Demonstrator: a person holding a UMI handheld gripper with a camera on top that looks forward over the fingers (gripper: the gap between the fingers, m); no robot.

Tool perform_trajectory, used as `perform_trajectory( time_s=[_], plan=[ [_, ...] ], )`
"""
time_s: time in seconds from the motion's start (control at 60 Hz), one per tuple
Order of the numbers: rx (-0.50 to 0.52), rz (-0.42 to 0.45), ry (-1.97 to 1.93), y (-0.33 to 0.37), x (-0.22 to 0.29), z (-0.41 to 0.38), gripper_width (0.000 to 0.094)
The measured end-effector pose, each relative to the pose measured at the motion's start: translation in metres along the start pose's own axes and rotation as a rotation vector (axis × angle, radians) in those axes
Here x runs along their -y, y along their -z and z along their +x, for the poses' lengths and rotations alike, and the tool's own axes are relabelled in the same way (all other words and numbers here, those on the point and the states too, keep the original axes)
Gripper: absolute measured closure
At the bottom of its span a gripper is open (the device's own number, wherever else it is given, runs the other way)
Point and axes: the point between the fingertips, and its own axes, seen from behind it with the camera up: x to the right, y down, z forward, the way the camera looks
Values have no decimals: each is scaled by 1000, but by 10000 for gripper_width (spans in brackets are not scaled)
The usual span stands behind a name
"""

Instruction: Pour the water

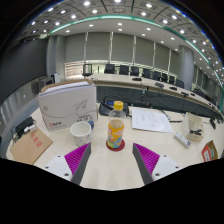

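A small bottle (116, 127) with a yellow cap and a colourful label stands upright on a red coaster (116, 146) on the light table (110, 168), just ahead of my fingers and centred between their lines. A white cup (82, 131) stands to its left. My gripper (111, 158) is open and empty, with its magenta pads (77, 157) wide apart on either side, short of the bottle.
A white box (66, 104) stands behind the cup. A brown cardboard piece (29, 147) lies at the left. Papers (151, 119) and a white object (194, 125) lie at the right. Desks and chairs fill the room beyond.
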Motion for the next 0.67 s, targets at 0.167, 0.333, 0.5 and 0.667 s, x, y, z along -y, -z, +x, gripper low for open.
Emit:
perform_trajectory(
  time_s=[0.167,0.333,0.5,0.667],
  plan=[
    [-33,-29,26,110,-21,-31,77],
    [-37,-16,59,180,-36,-51,81],
    [-27,-25,29,211,-50,-60,79],
    [-28,-36,36,225,-58,-56,76]
  ],
)
